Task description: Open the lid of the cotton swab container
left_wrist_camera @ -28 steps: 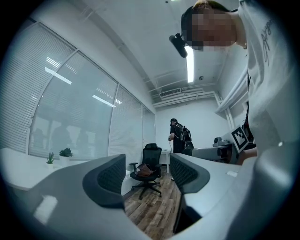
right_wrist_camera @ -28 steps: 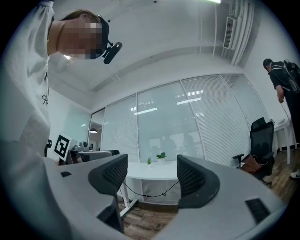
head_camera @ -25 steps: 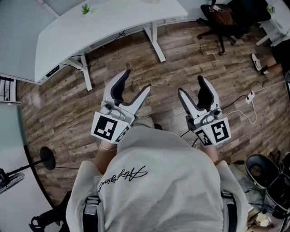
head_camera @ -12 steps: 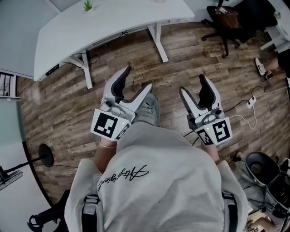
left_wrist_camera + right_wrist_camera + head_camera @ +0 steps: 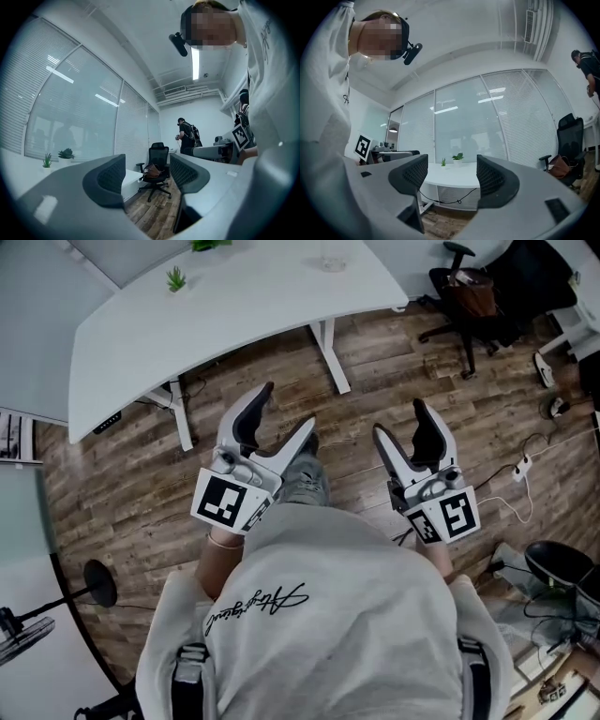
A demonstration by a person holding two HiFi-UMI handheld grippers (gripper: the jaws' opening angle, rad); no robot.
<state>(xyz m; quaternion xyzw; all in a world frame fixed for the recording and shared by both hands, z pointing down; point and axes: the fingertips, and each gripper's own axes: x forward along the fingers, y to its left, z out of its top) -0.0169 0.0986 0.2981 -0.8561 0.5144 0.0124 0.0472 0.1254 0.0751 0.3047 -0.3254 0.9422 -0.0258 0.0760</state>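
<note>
No cotton swab container can be made out for certain; a small clear object [image 5: 332, 255] stands at the far edge of the white desk [image 5: 234, 310], too small to identify. My left gripper [image 5: 289, 407] is held level in front of the person's body over the wooden floor, jaws open and empty. My right gripper [image 5: 398, 416] is held beside it, also open and empty. In the left gripper view the left gripper [image 5: 149, 174] frames a black office chair [image 5: 157, 166]. The right gripper [image 5: 450, 176] frames the desk [image 5: 452, 174] and two small plants [image 5: 458, 156].
The curved white desk stands ahead on white legs [image 5: 330, 352], with small plants [image 5: 176, 279] on it. A black office chair [image 5: 469, 287] is at the upper right. Cables and a power strip [image 5: 520, 470] lie on the floor at right. Another person [image 5: 187, 136] stands far off.
The desk has slid lower and nearer in the head view as the person walks toward it. Both grippers keep their pose and stay open. A foot now shows under the left gripper.
</note>
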